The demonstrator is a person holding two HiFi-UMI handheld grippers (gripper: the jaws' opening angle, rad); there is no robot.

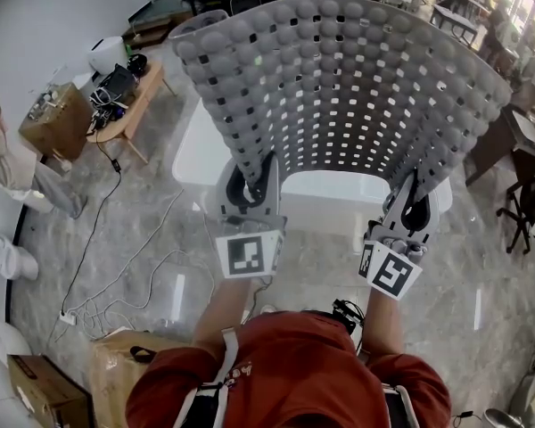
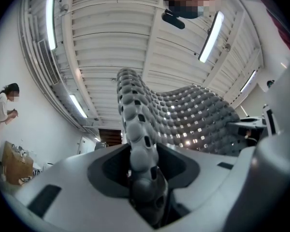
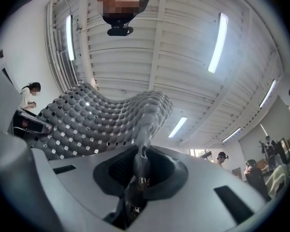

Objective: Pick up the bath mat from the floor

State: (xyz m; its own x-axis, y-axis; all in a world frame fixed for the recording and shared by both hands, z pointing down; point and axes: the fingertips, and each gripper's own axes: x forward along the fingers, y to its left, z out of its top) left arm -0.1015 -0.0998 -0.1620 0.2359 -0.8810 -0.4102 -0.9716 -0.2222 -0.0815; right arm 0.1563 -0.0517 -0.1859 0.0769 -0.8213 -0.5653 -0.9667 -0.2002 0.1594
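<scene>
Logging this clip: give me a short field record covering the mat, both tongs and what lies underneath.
bath mat: grey, bumpy, perforated; held up clear of the floor, sagging in a curve between the two grips
left tongs: shut on the mat's near edge, left end
right tongs: shut on the mat's near edge, right end
underneath: white platform on the marble floor
task state: mat lifted, held by both tongs

Raised bath mat (image 1: 339, 87) blocks way ahead; cables (image 1: 98, 230) strewn left; chair (image 1: 528, 205) crowds right.
</scene>
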